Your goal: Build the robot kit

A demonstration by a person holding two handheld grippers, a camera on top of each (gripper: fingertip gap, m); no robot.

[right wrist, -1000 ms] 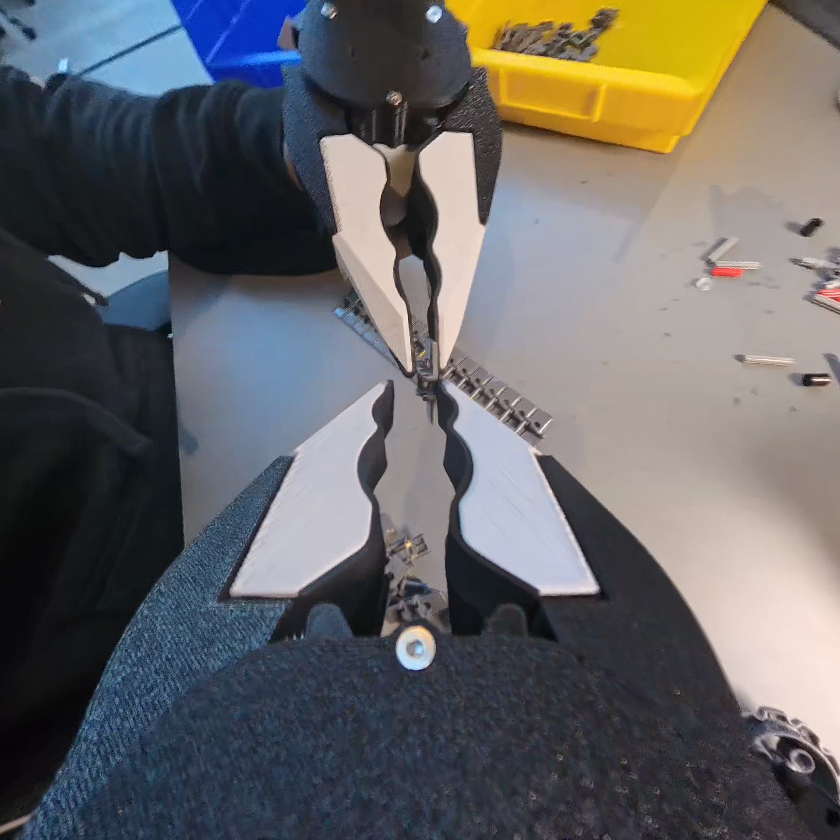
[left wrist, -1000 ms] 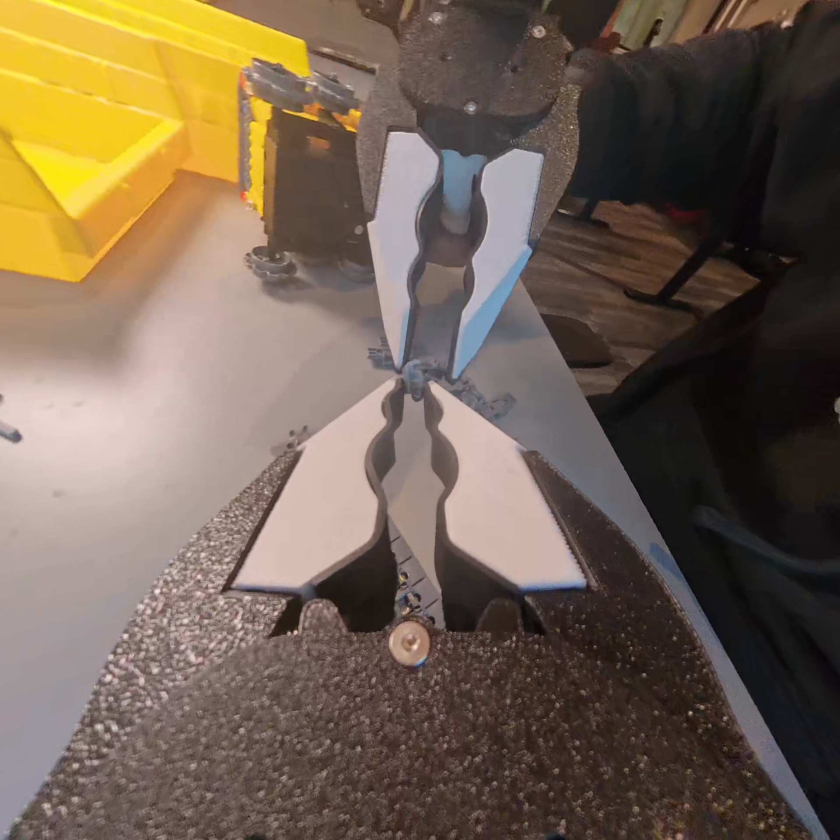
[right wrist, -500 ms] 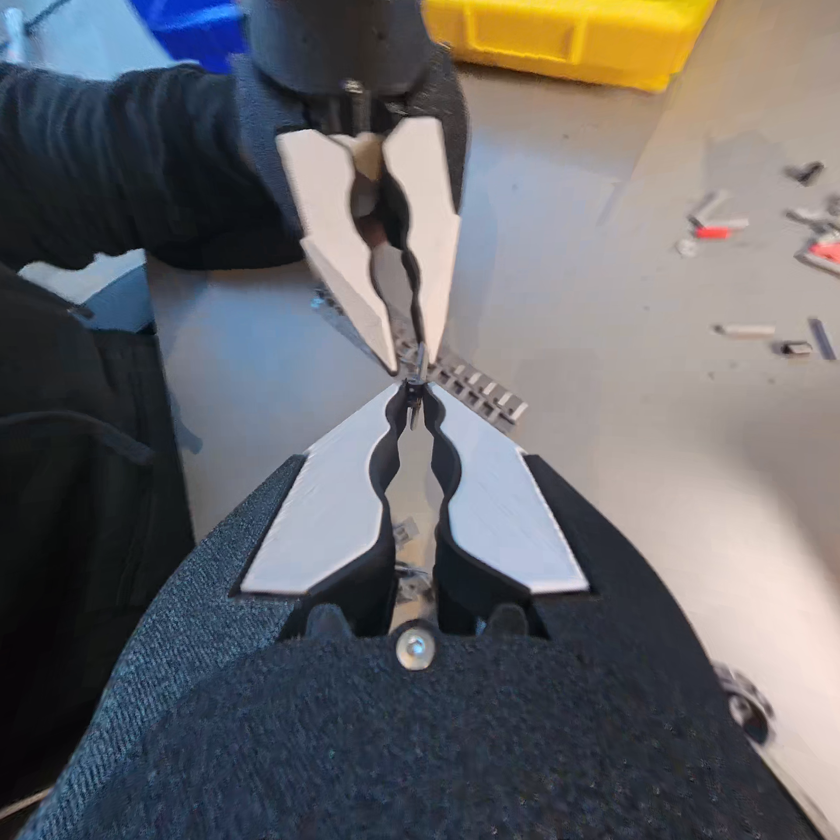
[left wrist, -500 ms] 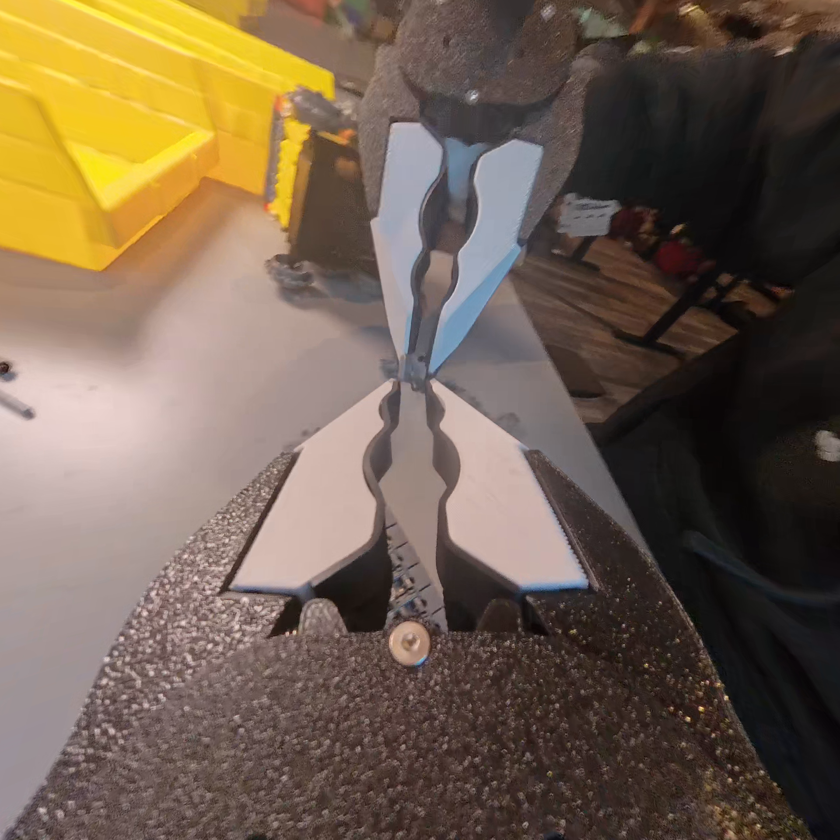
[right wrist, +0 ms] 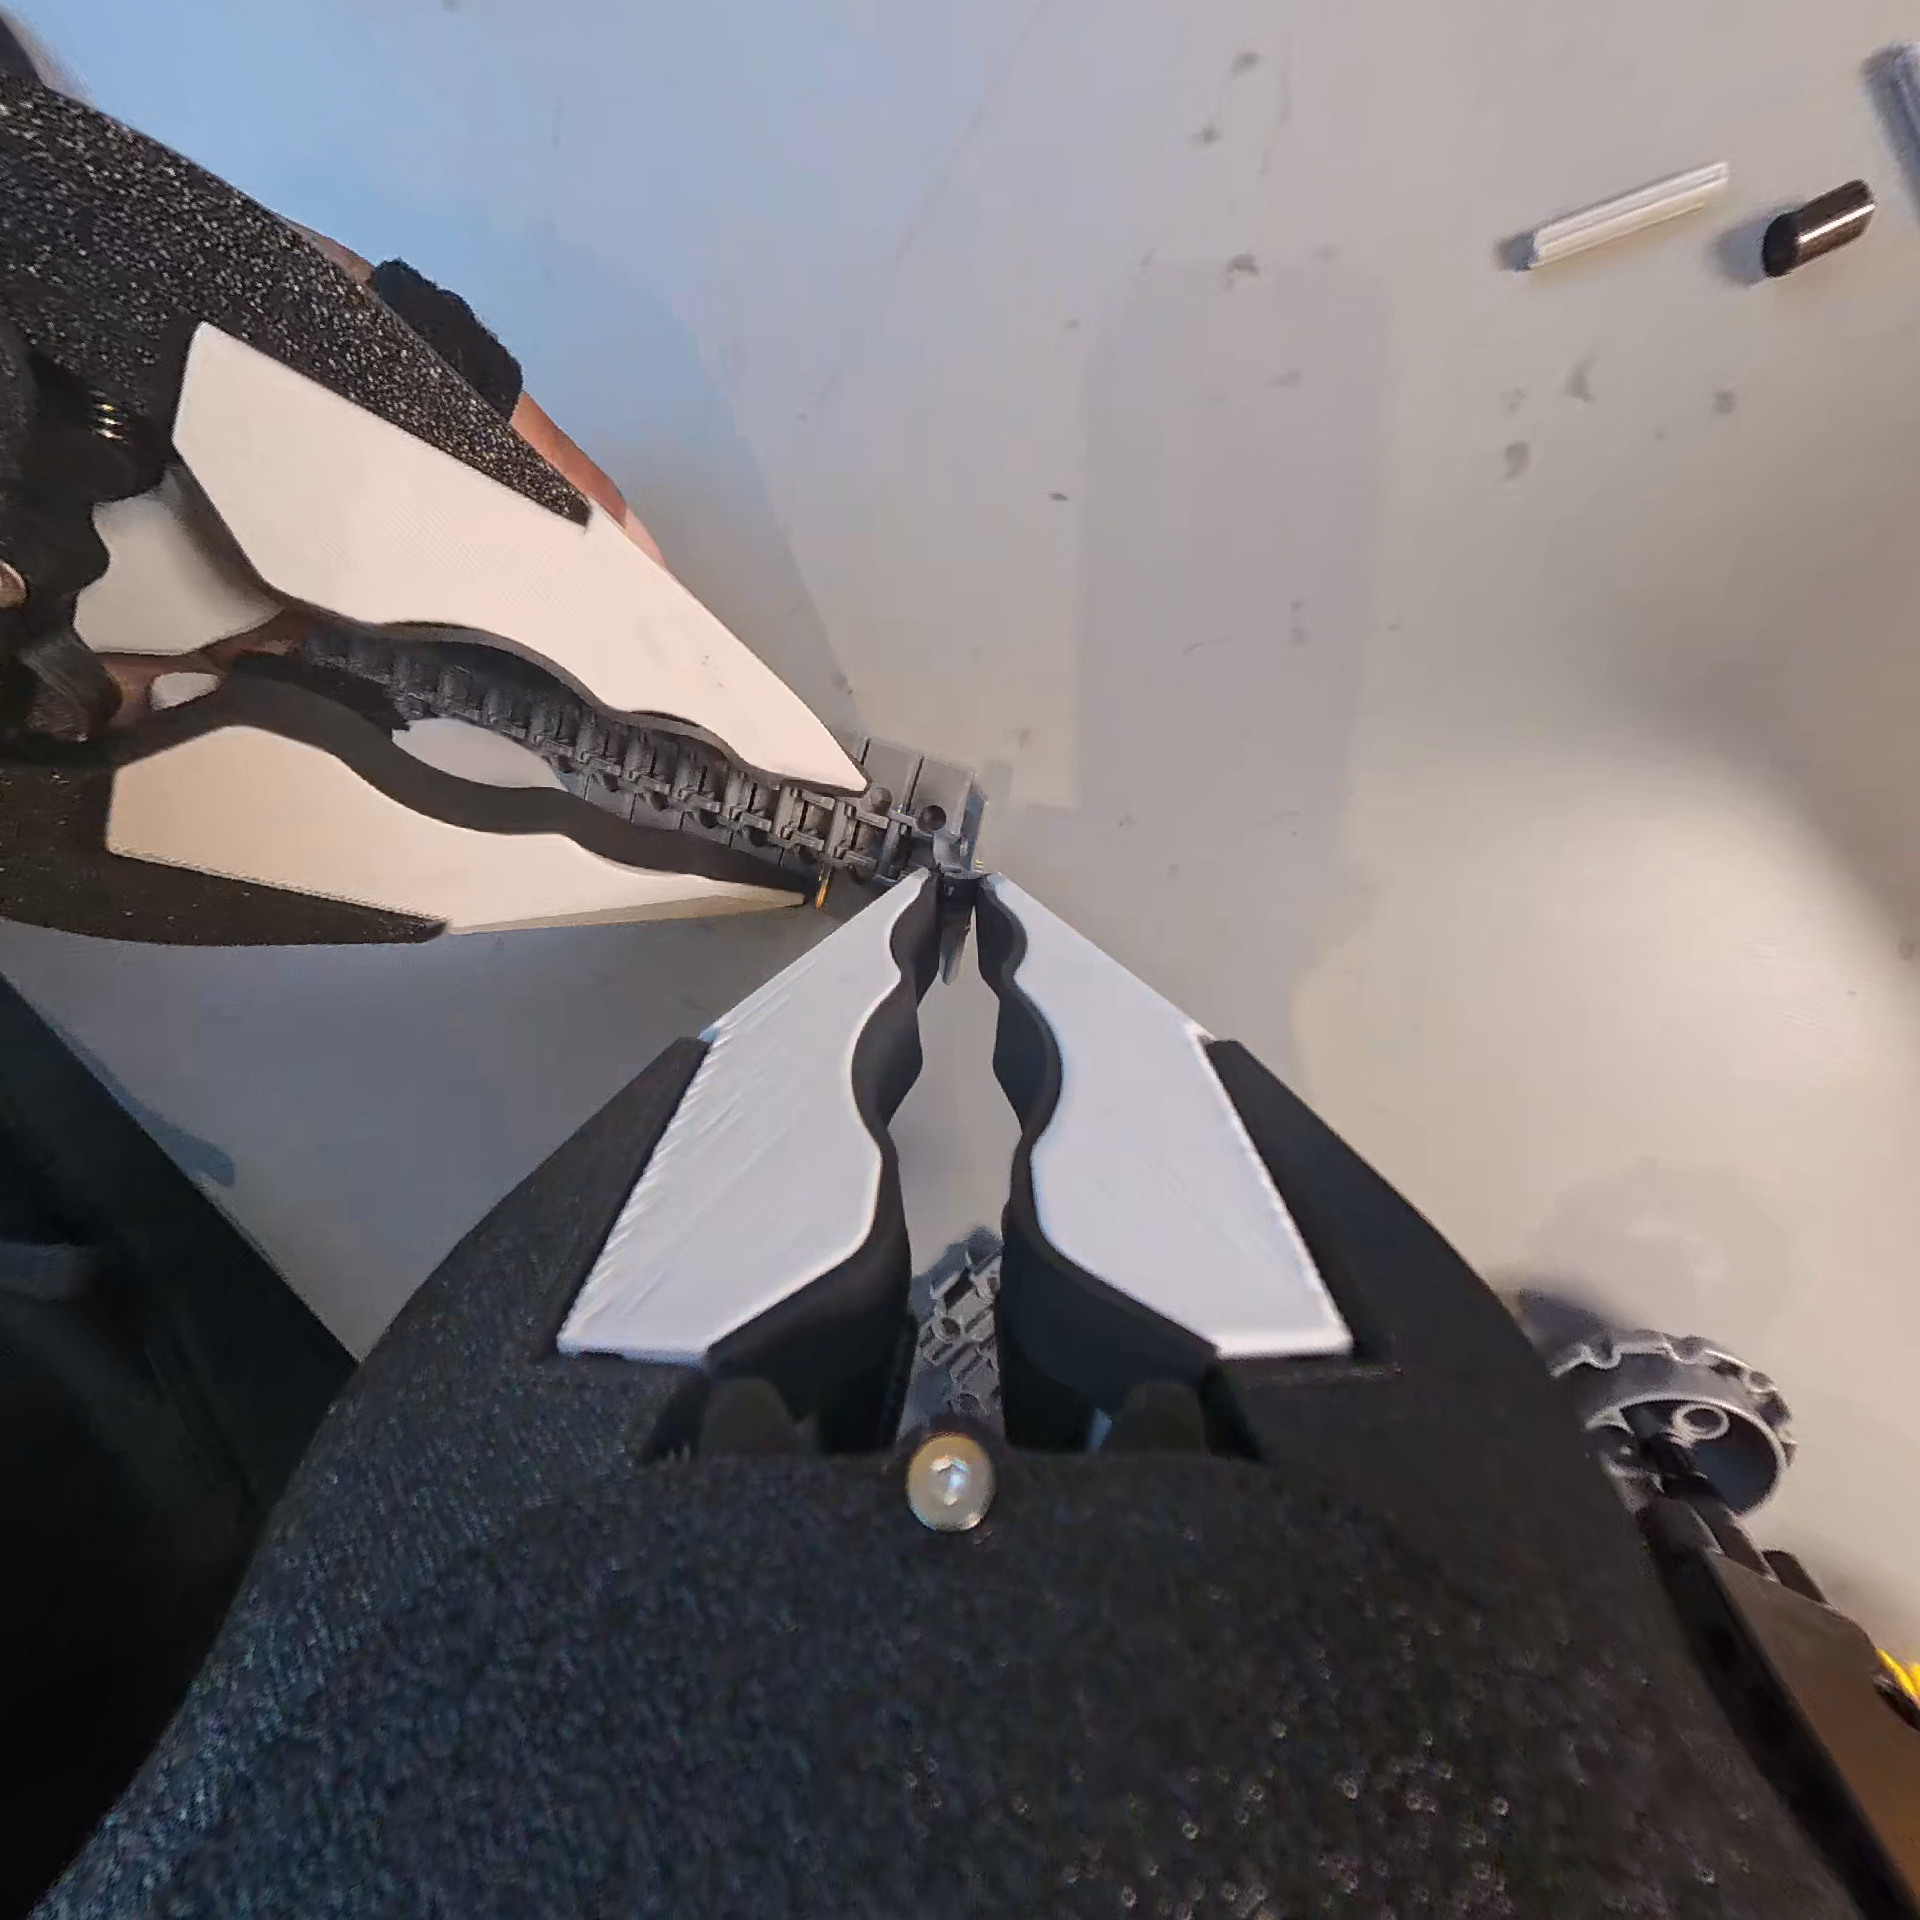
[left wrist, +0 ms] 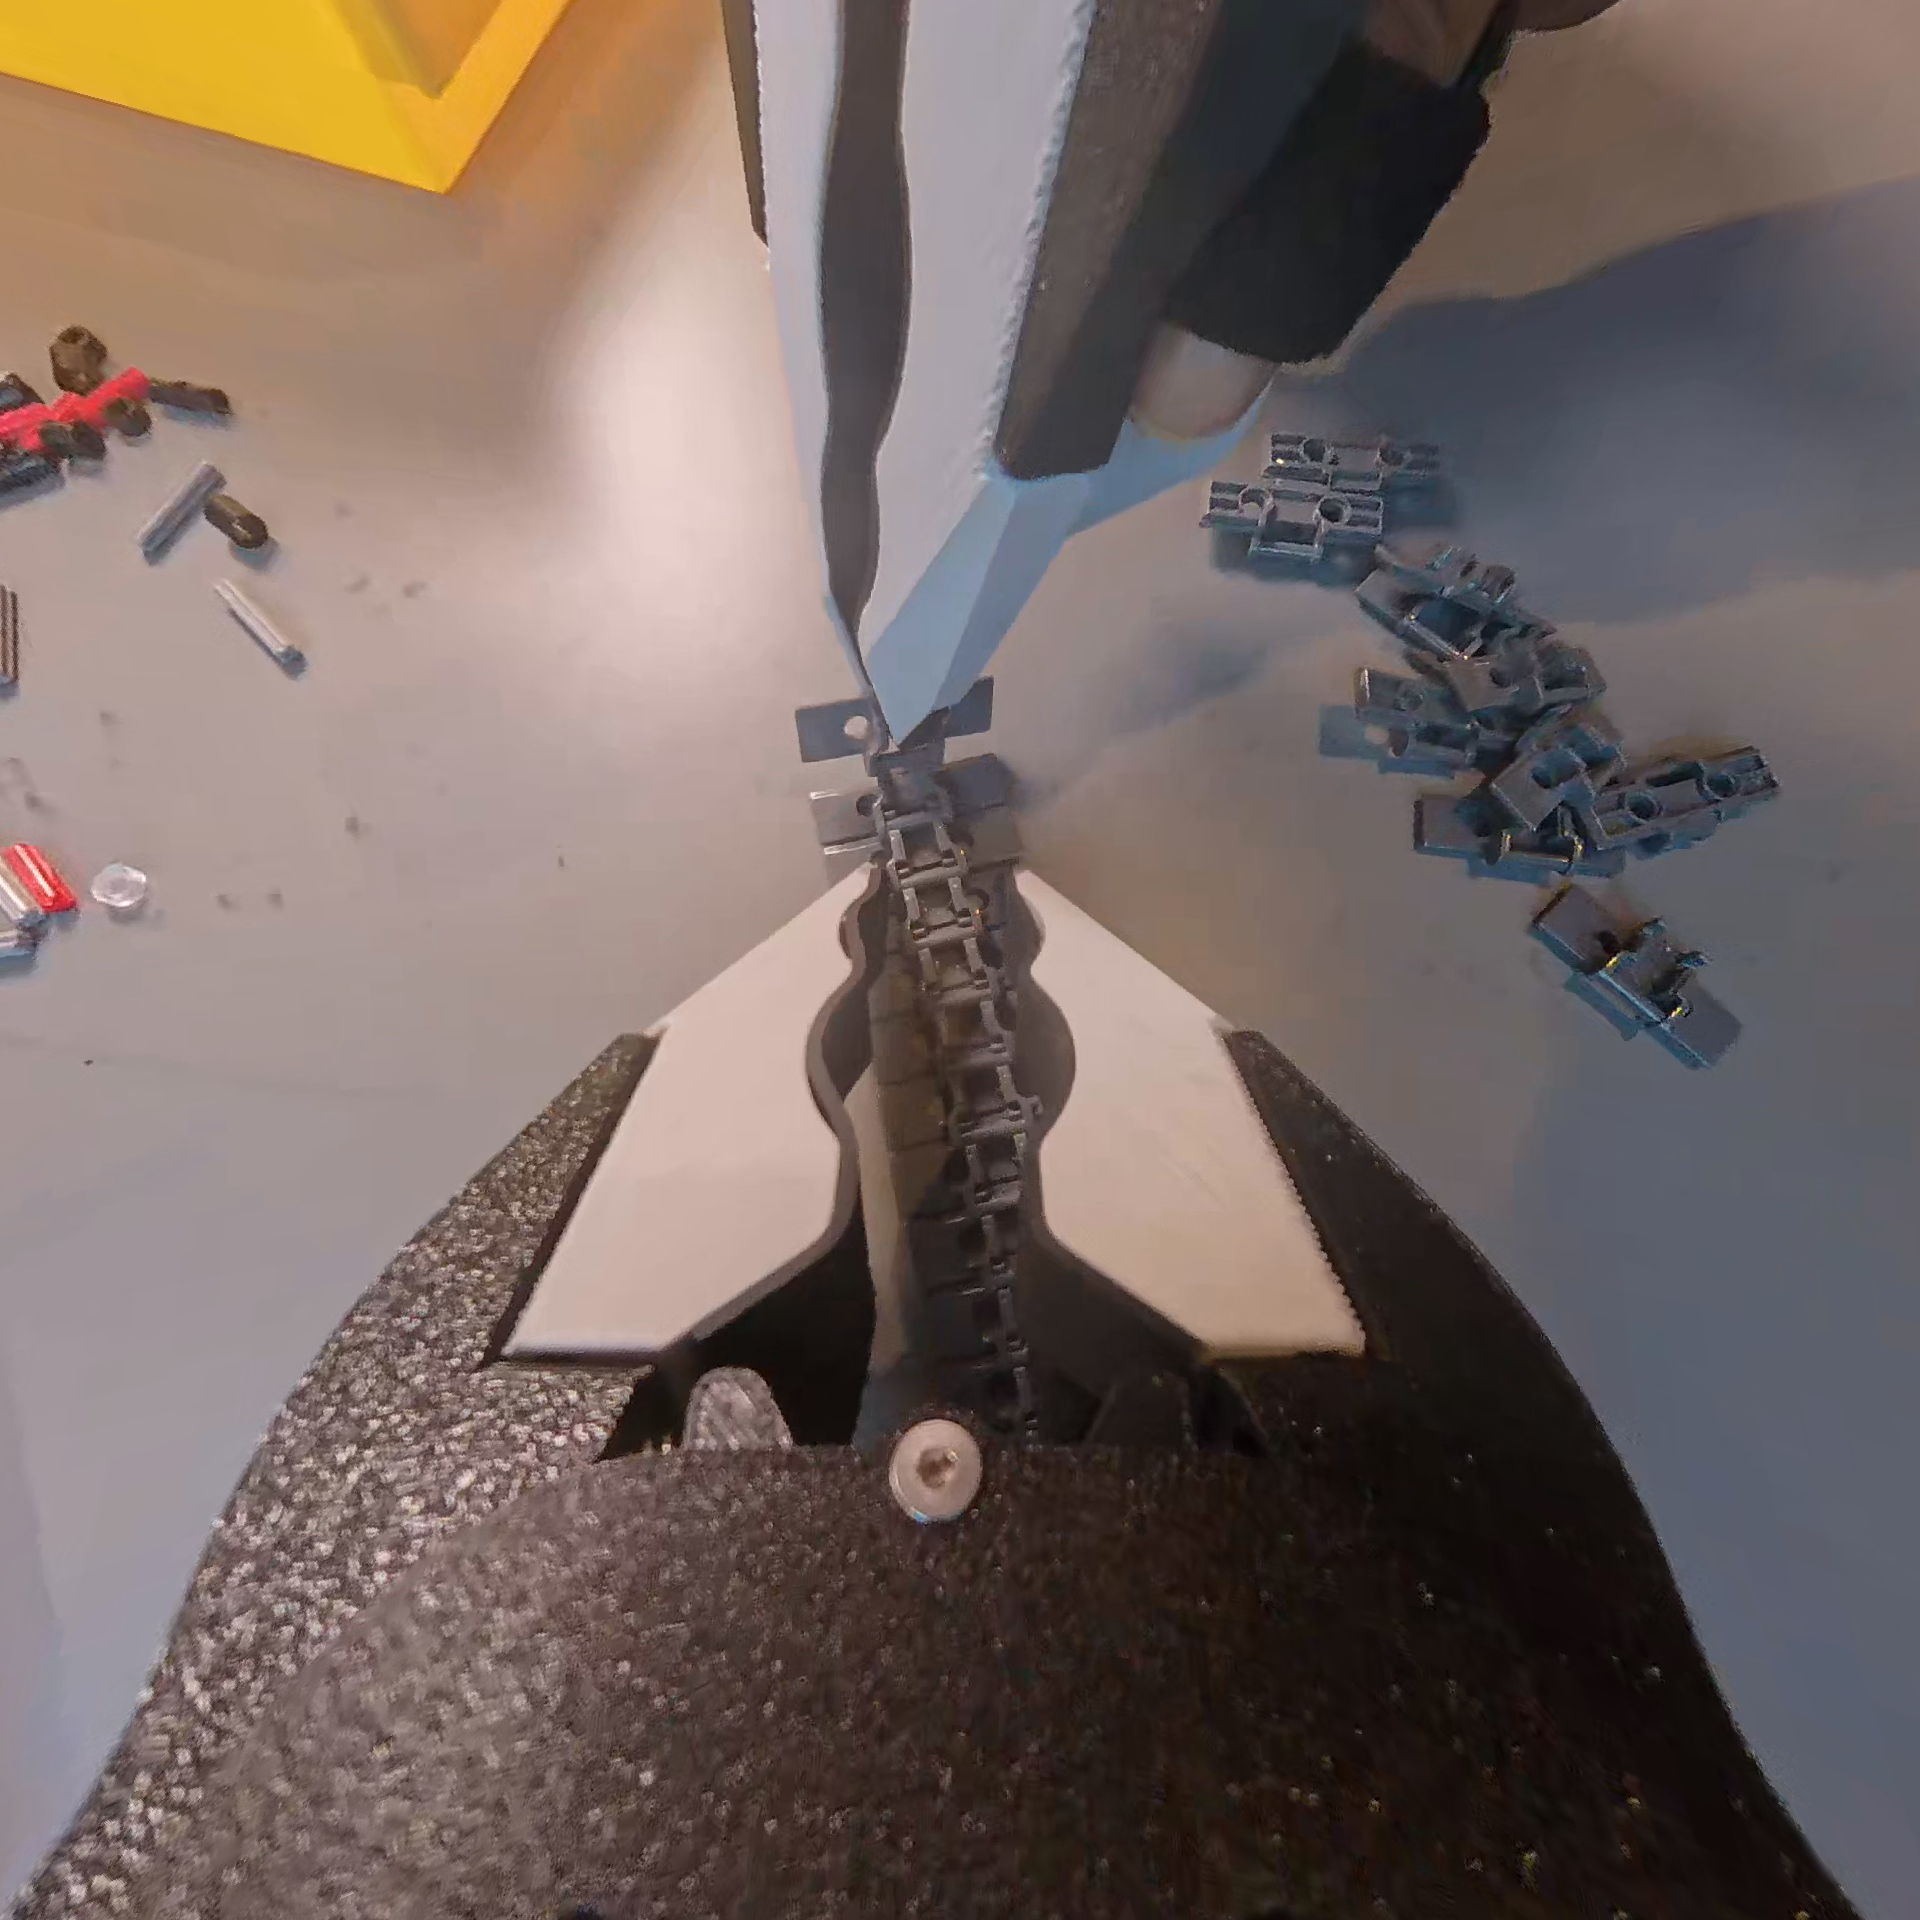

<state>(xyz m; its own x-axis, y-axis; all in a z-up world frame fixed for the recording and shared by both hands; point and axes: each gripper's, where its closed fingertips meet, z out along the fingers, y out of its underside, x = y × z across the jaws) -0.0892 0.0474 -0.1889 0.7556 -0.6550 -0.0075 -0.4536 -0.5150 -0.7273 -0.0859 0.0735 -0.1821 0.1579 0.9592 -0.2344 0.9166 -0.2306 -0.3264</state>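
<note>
Left wrist view: left gripper [left wrist: 940, 883] fingers clamped on track chain [left wrist: 961, 1039], right gripper [right wrist: 951, 883] fingers seemingly pinching end link [left wrist: 894, 722]; no legible writing.

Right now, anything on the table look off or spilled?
Mostly loose clutter. Dark grey track links lie in a jumbled heap right of the chain held in the left hand-held gripper, some tilted and overlapping. Small pins and red pieces are scattered on the far left. No visible damage.
</note>
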